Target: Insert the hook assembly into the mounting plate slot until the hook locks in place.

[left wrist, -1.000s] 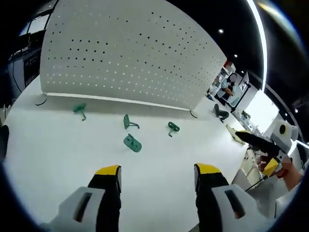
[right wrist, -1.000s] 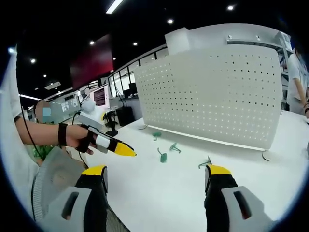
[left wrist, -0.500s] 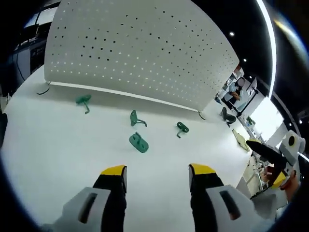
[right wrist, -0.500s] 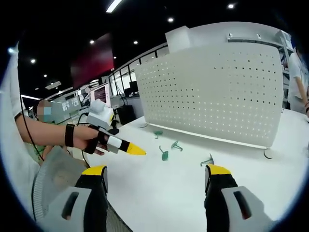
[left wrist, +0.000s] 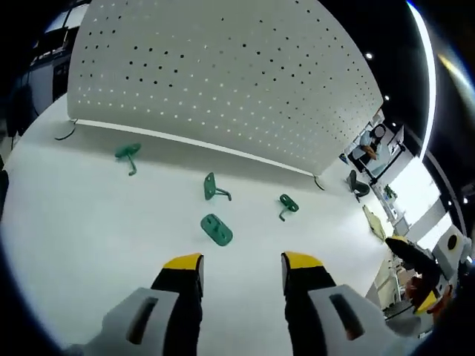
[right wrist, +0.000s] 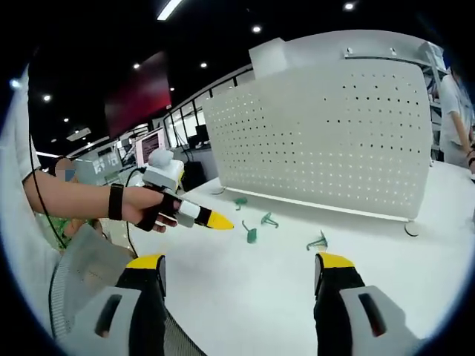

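Left gripper (left wrist: 241,265) held above the white table (left wrist: 89,222), jaws parted with a clear gap between the yellow tips, nothing gripped. In the right gripper view, same tool (right wrist: 211,220) reaching in from the left, level over the table, carried by a bare forearm with a black wristband. Right gripper (right wrist: 241,267) also raised over the table, jaws spread wide, empty.

White table (left wrist: 89,230) under everything. Ceiling lights (right wrist: 169,9) overhead in a dark room. Red wall panel (right wrist: 139,100) at back left, monitors (right wrist: 151,144) on desks below it. A person (right wrist: 454,111) stands at the right edge; another person (left wrist: 369,147) sits far off beside office chairs (left wrist: 359,185).
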A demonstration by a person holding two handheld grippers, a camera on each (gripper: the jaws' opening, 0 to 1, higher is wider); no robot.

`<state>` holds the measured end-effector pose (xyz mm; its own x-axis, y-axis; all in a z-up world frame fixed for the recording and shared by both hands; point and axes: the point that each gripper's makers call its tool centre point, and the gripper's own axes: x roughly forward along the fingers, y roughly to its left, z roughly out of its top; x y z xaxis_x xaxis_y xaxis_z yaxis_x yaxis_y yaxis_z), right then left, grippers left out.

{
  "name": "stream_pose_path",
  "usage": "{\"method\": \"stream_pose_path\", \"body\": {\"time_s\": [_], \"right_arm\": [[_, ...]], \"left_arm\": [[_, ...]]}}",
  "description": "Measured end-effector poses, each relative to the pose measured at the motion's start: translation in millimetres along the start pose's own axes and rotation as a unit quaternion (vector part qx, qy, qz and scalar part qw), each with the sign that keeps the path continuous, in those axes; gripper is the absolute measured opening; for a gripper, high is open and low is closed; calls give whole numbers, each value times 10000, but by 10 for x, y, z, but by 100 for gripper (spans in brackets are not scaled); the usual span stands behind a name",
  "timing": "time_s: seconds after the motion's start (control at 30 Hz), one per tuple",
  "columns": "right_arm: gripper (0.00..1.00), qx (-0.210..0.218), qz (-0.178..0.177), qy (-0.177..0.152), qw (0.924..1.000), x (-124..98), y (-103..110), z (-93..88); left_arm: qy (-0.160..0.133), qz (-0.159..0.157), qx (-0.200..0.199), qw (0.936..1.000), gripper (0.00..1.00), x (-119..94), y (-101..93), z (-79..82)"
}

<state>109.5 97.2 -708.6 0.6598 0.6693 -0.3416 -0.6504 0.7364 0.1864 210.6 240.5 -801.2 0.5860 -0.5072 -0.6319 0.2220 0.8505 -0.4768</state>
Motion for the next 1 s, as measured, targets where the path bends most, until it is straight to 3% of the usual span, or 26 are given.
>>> {"method": "stream_pose_path", "body": {"time_s": [0.27, 0.4, 0.8, 0.93, 1.0], "right_arm": [[84, 32, 36, 25, 10000, 26, 6, -29], [84, 34, 60, 25, 10000, 35, 13, -26], [83, 40, 144, 101, 9998, 29, 91, -73], [83, 44, 143, 123, 9998, 23, 96, -90], [83, 53, 134, 110, 9998, 22, 95, -88]], "left_arm": [[194, 35, -71, 9998, 40, 82, 57, -59], [258, 0, -306, 9992, 39, 141, 50, -55], [133, 93, -578, 9982, 30, 260, 83, 64], [114, 80, -740, 9972, 21, 304, 78, 70], [109, 97, -802, 9967, 23, 328, 89, 81]]}}
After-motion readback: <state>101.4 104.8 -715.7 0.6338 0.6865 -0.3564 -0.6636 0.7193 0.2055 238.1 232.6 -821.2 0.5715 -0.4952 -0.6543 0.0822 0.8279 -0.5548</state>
